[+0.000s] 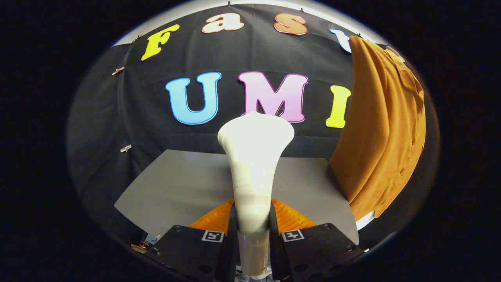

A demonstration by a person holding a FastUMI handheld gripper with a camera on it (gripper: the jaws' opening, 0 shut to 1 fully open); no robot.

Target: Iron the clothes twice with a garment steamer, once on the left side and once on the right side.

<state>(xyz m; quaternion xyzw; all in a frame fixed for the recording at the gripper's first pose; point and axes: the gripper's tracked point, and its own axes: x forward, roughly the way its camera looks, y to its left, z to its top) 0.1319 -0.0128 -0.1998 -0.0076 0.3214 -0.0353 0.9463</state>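
Garment steamer (253, 156), white, with a wide head on top and a thin neck below, held upright between the two fingers of the gripper (253, 219). Fingers closed tight on the neck from both sides, so a firm hold on it. Head lifted up over the grey table (176, 188), about over the middle of it, and facing the black cloth wall. Orange shirt (379, 133) hanging off to the right, down past the right edge of the table, with small buttons showing near its far side. Steamer head well apart from the shirt, not touching any of the cloth. Looks like an early point in the job: steamer picked up and ready, but no pass on the shirt seen here. Hard to tell from the cloth alone if any side is smooth yet. Most likely left to do: one pass on the left side and one on the right side.
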